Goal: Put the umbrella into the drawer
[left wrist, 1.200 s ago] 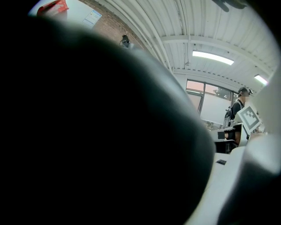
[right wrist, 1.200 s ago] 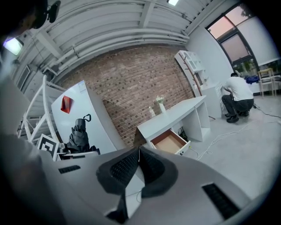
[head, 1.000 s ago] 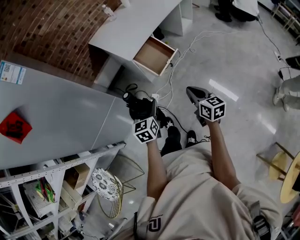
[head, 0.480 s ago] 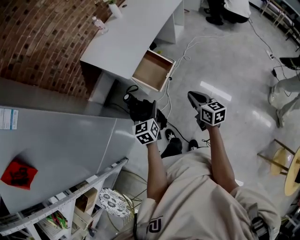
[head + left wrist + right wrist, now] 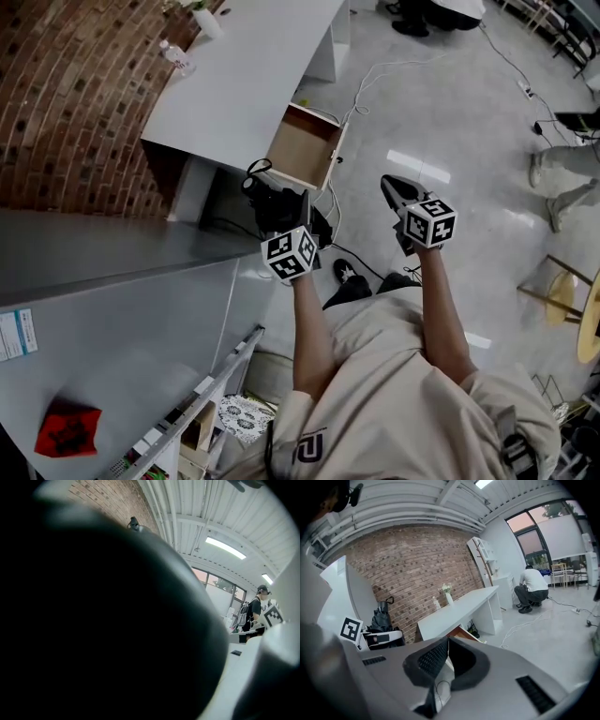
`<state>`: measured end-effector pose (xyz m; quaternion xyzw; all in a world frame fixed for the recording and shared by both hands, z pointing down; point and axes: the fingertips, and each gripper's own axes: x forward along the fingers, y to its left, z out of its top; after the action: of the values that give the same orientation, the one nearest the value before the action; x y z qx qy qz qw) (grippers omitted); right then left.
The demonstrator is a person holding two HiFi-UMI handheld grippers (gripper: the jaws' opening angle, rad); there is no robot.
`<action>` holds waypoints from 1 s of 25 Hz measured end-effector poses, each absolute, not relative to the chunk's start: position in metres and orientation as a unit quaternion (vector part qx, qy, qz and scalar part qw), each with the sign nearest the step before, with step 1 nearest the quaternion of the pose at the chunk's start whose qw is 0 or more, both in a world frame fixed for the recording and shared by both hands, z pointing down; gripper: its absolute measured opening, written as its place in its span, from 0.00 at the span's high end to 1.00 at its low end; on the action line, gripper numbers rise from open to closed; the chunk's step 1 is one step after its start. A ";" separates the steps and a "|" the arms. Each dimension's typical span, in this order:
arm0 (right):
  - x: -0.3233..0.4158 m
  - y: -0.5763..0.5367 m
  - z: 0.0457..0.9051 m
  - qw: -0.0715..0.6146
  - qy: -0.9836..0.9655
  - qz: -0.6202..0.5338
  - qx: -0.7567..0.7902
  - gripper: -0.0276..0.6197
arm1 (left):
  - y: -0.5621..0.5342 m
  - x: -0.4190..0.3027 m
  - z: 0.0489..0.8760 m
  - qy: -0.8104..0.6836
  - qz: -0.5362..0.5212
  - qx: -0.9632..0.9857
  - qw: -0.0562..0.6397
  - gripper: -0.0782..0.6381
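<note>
My left gripper [image 5: 282, 212] is shut on the black folded umbrella [image 5: 266, 195], which it holds above the floor just short of the drawer. In the left gripper view the umbrella [image 5: 108, 620] fills nearly the whole picture as a dark mass. The open wooden drawer [image 5: 305, 147] sticks out from under the white desk [image 5: 244, 84]. To the right, my right gripper [image 5: 392, 185] is shut with nothing in it; its ribbed pads [image 5: 433, 657] meet at the tip. The right gripper view also shows the umbrella [image 5: 382, 613] above the left gripper and the drawer [image 5: 461, 632] beyond the jaws.
A grey cabinet top [image 5: 112, 309] fills the left side, with a metal rack [image 5: 187, 427] below it. Cables [image 5: 375, 80] trail over the floor by the desk. A bottle [image 5: 174, 56] stands on the desk. A wooden stool [image 5: 562, 314] is at the right. A person [image 5: 531, 590] crouches far off.
Both grippers and the person have moved toward the desk; the drawer now lies closer to the umbrella. The grey cabinet has slid down and left in view. Both grips are unchanged.
</note>
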<state>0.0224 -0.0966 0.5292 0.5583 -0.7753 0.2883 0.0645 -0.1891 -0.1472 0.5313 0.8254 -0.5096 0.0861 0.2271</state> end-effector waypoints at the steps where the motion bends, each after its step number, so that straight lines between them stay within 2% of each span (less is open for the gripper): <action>1: 0.022 -0.099 0.530 0.066 -0.772 0.287 0.564 0.85 | -0.151 -0.190 0.533 -0.507 0.086 0.827 0.229 0.50; 12: 0.033 -0.110 0.533 0.079 -0.758 0.289 0.579 0.85 | -0.170 -0.181 0.557 -0.487 0.091 0.826 0.268 0.50; 25: 0.050 -0.150 0.529 0.078 -0.790 0.288 0.535 0.85 | -0.193 -0.155 0.555 -0.518 0.101 0.809 0.259 0.50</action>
<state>0.0499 -0.1499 0.5287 0.5352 -0.7902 0.2882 0.0784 -0.1555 -0.1928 0.5546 0.8090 -0.5179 0.1010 0.2588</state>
